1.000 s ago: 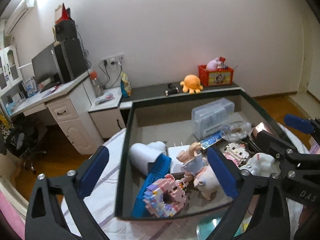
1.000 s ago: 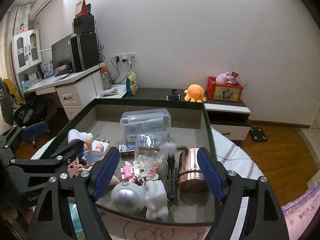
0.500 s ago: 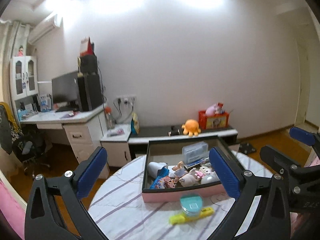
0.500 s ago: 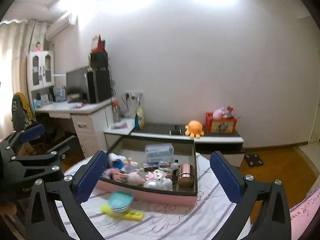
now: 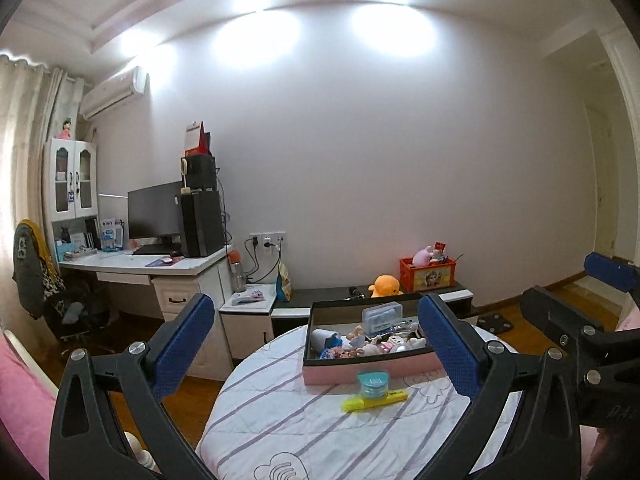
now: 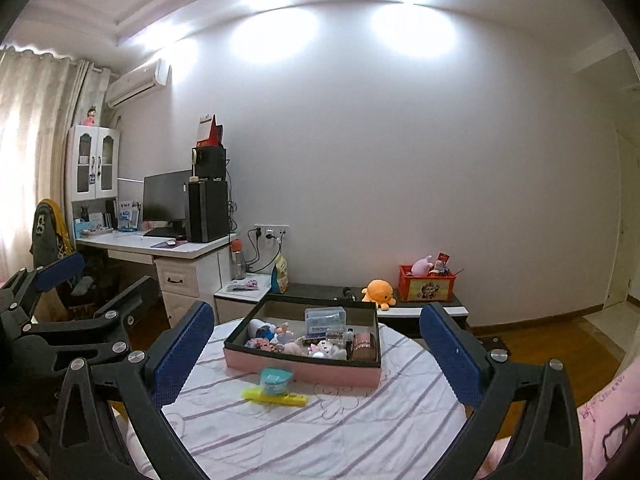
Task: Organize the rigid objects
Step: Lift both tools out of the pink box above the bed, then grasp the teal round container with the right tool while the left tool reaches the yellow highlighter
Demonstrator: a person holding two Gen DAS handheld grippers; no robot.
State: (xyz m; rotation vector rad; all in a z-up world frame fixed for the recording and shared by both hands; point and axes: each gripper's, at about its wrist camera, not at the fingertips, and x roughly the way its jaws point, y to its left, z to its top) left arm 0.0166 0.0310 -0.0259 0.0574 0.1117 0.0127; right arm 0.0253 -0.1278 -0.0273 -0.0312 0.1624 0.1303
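Writing on clear case unreadable

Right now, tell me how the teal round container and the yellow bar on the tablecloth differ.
The teal round container is squat and rounded; the yellow bar is long, flat and thin. The container sits nearer the pink box; the bar lies in front of it, slanted across the stripes. Whether they touch, I cannot tell. Both sit outside the box on the striped tablecloth, held by neither gripper.
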